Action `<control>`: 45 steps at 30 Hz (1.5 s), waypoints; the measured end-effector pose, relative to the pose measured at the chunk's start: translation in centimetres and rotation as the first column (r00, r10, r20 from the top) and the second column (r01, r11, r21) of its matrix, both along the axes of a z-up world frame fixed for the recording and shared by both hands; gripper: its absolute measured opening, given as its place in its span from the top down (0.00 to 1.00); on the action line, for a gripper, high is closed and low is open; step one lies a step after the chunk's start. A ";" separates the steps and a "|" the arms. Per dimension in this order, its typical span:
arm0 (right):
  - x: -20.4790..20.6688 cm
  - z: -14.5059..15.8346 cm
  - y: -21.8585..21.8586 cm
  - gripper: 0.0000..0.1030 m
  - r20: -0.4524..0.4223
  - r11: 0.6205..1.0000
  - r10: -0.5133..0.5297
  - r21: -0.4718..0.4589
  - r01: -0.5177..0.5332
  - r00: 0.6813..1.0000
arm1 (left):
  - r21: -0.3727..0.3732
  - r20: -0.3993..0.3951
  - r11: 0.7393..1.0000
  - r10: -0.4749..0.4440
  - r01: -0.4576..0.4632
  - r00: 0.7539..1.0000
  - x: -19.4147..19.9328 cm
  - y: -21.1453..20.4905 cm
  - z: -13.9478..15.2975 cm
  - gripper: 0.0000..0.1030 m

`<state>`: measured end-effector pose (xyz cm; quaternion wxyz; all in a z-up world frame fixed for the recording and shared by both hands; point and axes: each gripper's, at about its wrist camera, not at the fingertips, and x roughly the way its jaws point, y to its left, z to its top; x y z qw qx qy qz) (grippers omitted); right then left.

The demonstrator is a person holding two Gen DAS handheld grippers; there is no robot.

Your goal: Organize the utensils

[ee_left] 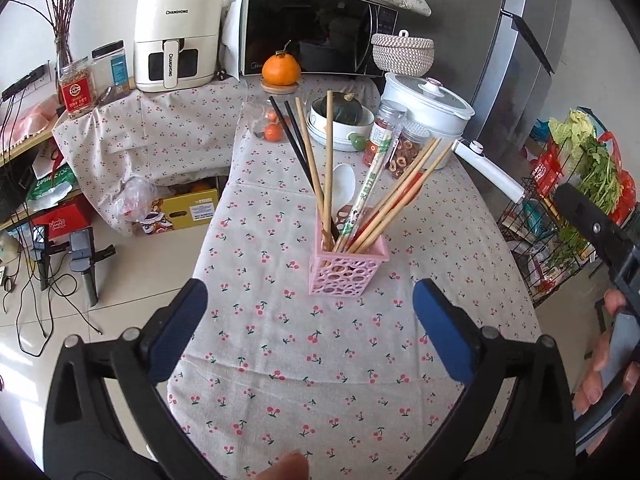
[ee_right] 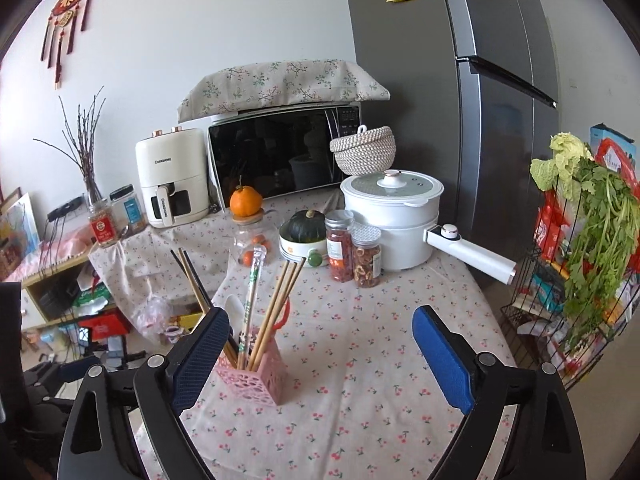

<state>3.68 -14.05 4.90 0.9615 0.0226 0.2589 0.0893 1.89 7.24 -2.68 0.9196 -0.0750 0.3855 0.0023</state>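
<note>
- The table (ee_left: 360, 360) wears a cherry-print cloth.
- The left hand-held gripper (ee_left: 310, 328) and right hand-held gripper (ee_right: 320, 354) both stand wide apart, holding nothing.
- The pink holder (ee_left: 347, 266) stands mid-table, upright.
- Chopsticks (ee_left: 329, 160) and a white spoon (ee_left: 344, 188) lean inside it.

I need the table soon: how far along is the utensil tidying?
Looks nearly done: chopsticks and a white spoon stand in the pink holder. Both the left tool and right tool are open and empty. No loose utensils show on the tablecloth.
</note>
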 end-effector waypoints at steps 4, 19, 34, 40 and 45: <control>-2.0 -1.5 -2.9 0.00 -0.027 0.999 -0.045 0.025 0.045 0.999 | 0.043 0.036 0.999 0.025 -0.026 0.999 -1.4 -1.7 0.6 0.01; -0.9 -3.0 -6.9 0.00 -0.184 0.996 -0.091 -0.006 0.092 0.979 | 0.131 -0.011 0.990 -0.045 0.046 0.999 -0.8 -6.3 -0.8 0.01; -0.8 -3.1 -5.7 0.00 -0.171 0.995 -0.087 -0.059 0.078 0.981 | 0.148 -0.015 0.987 -0.063 0.064 0.998 -0.4 -7.9 -1.0 0.01; -1.0 -3.0 -5.4 0.00 -0.163 0.995 -0.086 -0.072 0.076 0.983 | 0.163 -0.006 0.985 -0.060 0.061 0.998 -0.5 -7.9 -1.0 0.01; -1.0 -3.0 -5.6 0.00 -0.162 0.995 -0.088 -0.068 0.077 0.983 | 0.165 -0.012 0.984 -0.061 0.063 0.998 -0.4 -8.1 -1.1 0.01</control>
